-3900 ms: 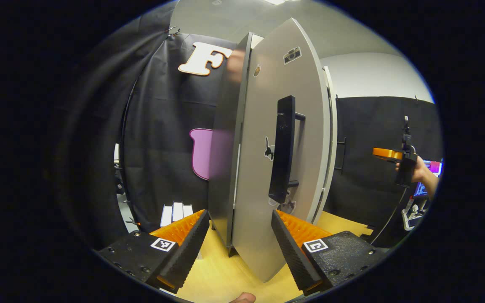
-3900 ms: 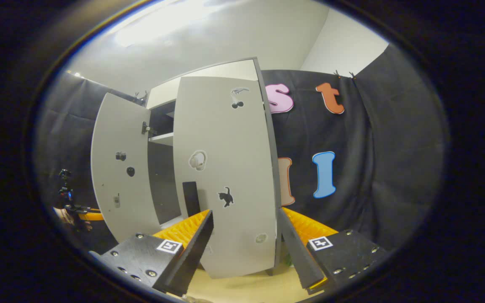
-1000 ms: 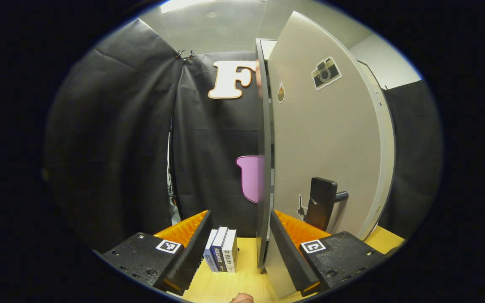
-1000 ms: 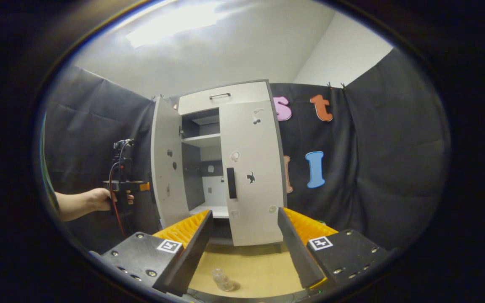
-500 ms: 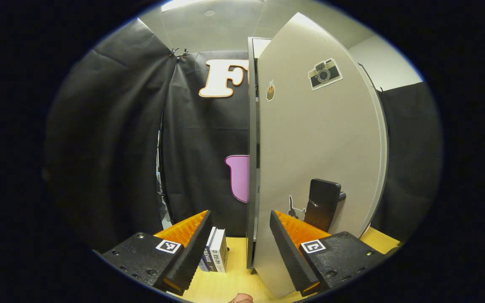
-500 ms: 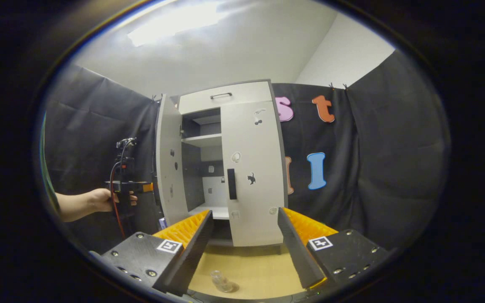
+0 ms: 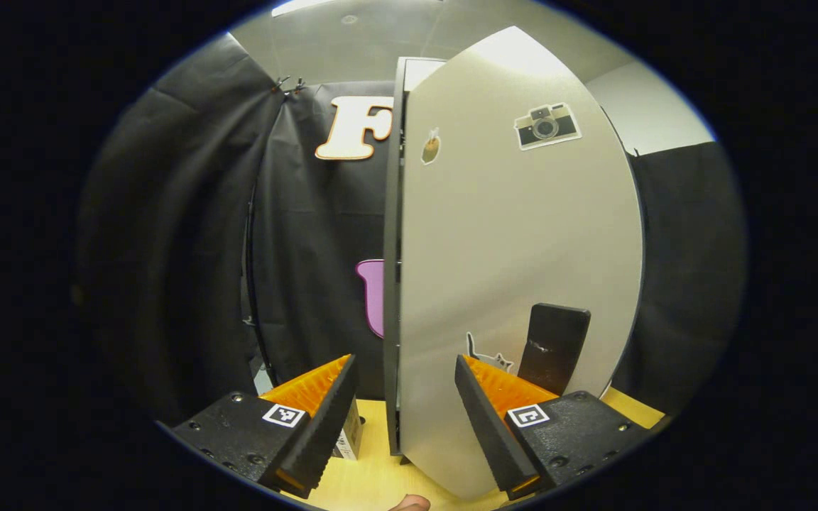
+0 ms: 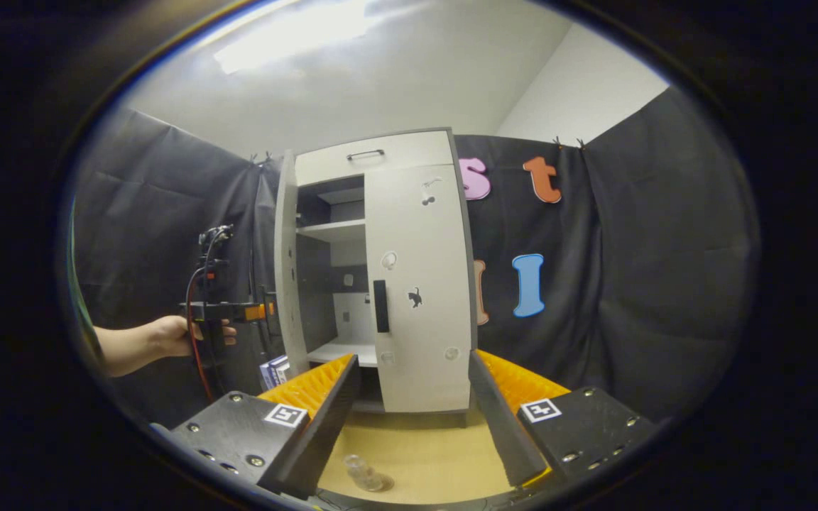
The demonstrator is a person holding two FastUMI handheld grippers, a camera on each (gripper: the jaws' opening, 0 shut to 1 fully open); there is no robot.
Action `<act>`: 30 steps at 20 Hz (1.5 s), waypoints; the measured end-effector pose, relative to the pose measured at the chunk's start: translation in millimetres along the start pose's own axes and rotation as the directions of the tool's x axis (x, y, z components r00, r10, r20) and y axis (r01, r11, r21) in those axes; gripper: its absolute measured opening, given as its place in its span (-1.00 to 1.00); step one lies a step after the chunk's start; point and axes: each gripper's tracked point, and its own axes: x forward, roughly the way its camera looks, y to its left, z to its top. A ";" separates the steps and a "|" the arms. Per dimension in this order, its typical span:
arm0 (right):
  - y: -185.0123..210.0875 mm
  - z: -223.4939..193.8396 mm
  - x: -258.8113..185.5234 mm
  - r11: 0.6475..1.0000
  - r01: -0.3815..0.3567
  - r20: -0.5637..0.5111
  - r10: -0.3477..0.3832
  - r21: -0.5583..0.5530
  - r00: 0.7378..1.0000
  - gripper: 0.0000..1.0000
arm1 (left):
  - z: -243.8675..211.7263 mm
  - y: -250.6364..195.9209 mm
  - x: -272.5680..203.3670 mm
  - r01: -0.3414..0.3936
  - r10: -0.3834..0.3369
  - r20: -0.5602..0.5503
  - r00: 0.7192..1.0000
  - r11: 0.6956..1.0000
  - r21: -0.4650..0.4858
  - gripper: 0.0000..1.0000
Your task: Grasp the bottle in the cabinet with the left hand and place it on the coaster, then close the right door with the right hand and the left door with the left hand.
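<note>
In the right gripper view, a person's hand (image 8: pixel 171 336) is holding the left gripper (image 8: pixel 267 311) at the far left, level with the middle of the cabinet (image 8: pixel 373 152), with its front end just beside the outer face of the left door (image 8: pixel 282 262); from this side I cannot tell whether it is touching the door. That door is standing partly open, edge-on, and the shelves inside the cabinet are showing between it and the right door (image 8: pixel 416 284), which is lying flush against the cabinet front with its dark handle (image 8: pixel 380 306) at its inner edge. A few books (image 8: pixel 274 370) are standing on the table (image 8: pixel 430 447) by the foot of the left door. The right gripper (image 8: pixel 412 419) is hanging back near the front edge of the table with its jaws spread wide apart and nothing between them. The clear bottle (image 8: pixel 359 472) is standing upright on the table near that front edge, well apart from the cabinet; the coaster under it is too faint to make out. In the left gripper view, the jaws of the left gripper (image 7: pixel 405 415) are also standing wide apart, gripping nothing, and the left door (image 7: pixel 515 248) is looming just ahead with its hinge edge between the fingers, its handle (image 7: pixel 554 348) low on the right, and one book (image 7: pixel 348 436) peeking out beside the left finger.
</note>
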 end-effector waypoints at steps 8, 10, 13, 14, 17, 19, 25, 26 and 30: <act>-16.3 16.2 23.2 1.000 0.009 0.039 -0.008 -0.030 0.999 0.79 | 7.7 -47.0 12.3 0.035 -0.035 0.018 0.999 0.999 -0.017 0.82; -22.0 19.1 21.9 0.999 0.030 0.040 -0.029 -0.029 0.999 0.87 | 9.6 -52.0 -1.5 0.020 -0.020 0.018 1.000 1.000 -0.001 0.83; -12.4 27.0 10.8 1.000 0.008 0.045 -0.007 -0.012 0.999 0.87 | 17.5 -66.7 -28.6 0.037 -0.037 0.022 0.999 0.999 -0.002 0.86; -13.3 27.9 7.4 1.000 0.011 0.045 -0.010 -0.012 0.999 0.79 | 22.0 -69.6 -39.2 0.043 -0.043 0.027 0.999 0.999 0.001 0.86; -11.9 32.2 -12.5 1.000 0.023 0.044 -0.023 -0.016 0.999 0.79 | 28.9 -80.7 -68.5 0.061 -0.061 0.028 0.998 0.998 -0.005 0.86; -4.8 34.0 -21.7 1.000 0.010 0.054 -0.009 -0.015 0.998 0.79 | 33.6 -91.3 -85.8 0.087 -0.087 0.029 0.996 0.996 -0.016 0.86; 7.7 30.7 -40.1 1.000 -0.014 0.054 0.014 0.001 0.998 0.87 | 37.9 -94.6 -130.2 0.085 -0.085 0.032 0.996 0.996 -0.002 0.85; 8.8 29.8 -41.3 1.000 -0.019 0.055 0.019 0.000 0.998 0.87 | 36.7 -90.9 -135.2 0.076 -0.076 0.031 0.997 0.997 0.005 0.86; 16.8 28.0 -43.0 0.998 -0.046 0.069 0.048 -0.031 0.996 0.87 | 27.9 -79.9 -146.6 0.059 -0.059 0.000 0.998 0.998 -0.008 0.86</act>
